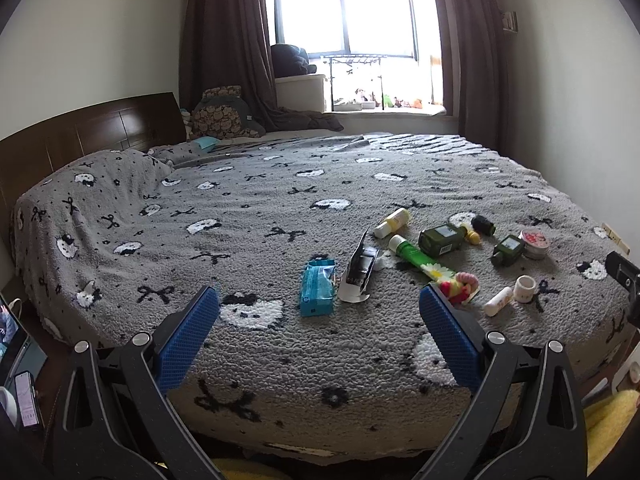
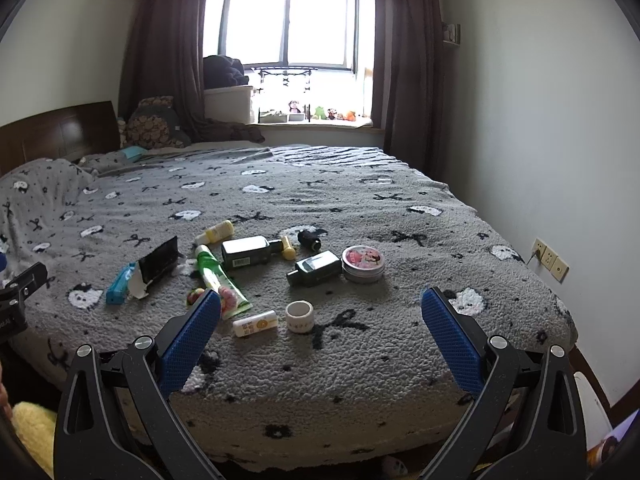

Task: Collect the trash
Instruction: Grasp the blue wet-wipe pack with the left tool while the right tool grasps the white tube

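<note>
- The bed (image 1: 280,360) wears a grey blanket with cat faces and bows; a loose cluster of small things lies on its near right part, in front of both grippers.
- Left gripper (image 1: 319,304): its blue fingers (image 1: 188,336) are spread wide and hold nothing, hovering over the bed's near edge.
- Right gripper (image 2: 321,307): released too, fingers (image 2: 450,340) wide apart and empty — it hangs short of the cluster.
- Trash: a blue packet (image 1: 317,288) lies flat, long axis running away from the left camera. Just to its right, a torn black-and-white box (image 1: 359,276) lies open, its flap sticking up and its torn white end towards the camera.
- In the right view the packet (image 2: 119,283) and box (image 2: 157,265) sit at the cluster's left end, well left of that gripper.
- A green tube (image 1: 416,254) lies diagonally, white cap pointing away and to the left; its flat end meets a pink-and-yellow toy (image 1: 460,286) beside the left gripper's right finger.
- Behind it: a yellow bottle (image 1: 393,222), a big green bottle (image 1: 442,239) on its side, a smaller one (image 1: 508,249), a dark jar (image 1: 483,225) and a round tin (image 1: 535,243) with a pink lid.
- Nearest the right gripper: a white stick (image 2: 255,323) lying crosswise and a tape roll (image 2: 299,315) standing on its flat end — nothing lies between them and the fingers.
- Beyond the bed: a headboard (image 1: 80,136), curtains (image 1: 224,40), a bright window (image 1: 344,12).
</note>
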`<state>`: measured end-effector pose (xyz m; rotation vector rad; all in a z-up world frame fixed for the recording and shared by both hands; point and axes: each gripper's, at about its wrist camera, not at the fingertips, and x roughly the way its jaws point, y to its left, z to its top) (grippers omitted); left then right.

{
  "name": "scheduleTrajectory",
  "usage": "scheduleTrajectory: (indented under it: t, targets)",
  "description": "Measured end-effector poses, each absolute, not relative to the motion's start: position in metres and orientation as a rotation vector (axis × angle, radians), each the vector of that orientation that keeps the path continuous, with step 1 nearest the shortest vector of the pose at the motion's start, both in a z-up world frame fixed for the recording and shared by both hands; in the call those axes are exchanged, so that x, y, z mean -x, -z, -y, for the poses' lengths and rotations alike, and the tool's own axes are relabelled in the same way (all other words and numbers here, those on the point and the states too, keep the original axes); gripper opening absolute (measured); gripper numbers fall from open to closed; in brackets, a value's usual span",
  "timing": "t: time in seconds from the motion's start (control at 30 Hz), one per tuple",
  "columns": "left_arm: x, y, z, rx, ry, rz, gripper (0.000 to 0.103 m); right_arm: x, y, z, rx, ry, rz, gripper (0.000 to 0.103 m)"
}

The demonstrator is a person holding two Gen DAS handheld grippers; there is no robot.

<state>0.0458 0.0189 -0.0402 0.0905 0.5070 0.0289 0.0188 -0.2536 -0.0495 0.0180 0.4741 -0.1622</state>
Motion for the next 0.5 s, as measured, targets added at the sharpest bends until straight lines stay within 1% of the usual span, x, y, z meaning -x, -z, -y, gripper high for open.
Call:
scheduleTrajectory:
  t: [0.17,0.3,0.37,0.4,0.43,0.47,0.5]
  targets:
    - [-0.069,0.073,-0.019,-0.102,0.007,-0.588,0.095,-0.039,0.073,0.263,-0.047,0.143,-0.534,0.1]
    - [-0.087,0.098,-0.02,-0.096,0.045,-0.672,0.094,-0.06,0.094,0.25,-0.006,0.113,-0.598,0.099]
    - [-0.093,0.105,-0.023,-0.089,0.047,-0.695,0.088,-0.071,0.107,0.244,-0.016,0.068,-0.636,0.092]
    - [-0.096,0.109,-0.023,-0.094,0.044,-0.704,0.088,-0.077,0.114,0.241,-0.025,0.033,-0.657,0.09]
    - [-0.098,0.112,-0.023,-0.1,0.044,-0.711,0.088,-0.084,0.122,0.238,-0.033,-0.002,-0.681,0.086]
    - [-0.101,0.115,-0.023,-0.1,0.053,-0.719,0.088,-0.09,0.129,0.235,-0.036,-0.021,-0.703,0.077]
    - [-0.104,0.117,-0.024,-0.097,0.061,-0.727,0.088,-0.096,0.136,0.232,-0.036,-0.039,-0.723,0.072]
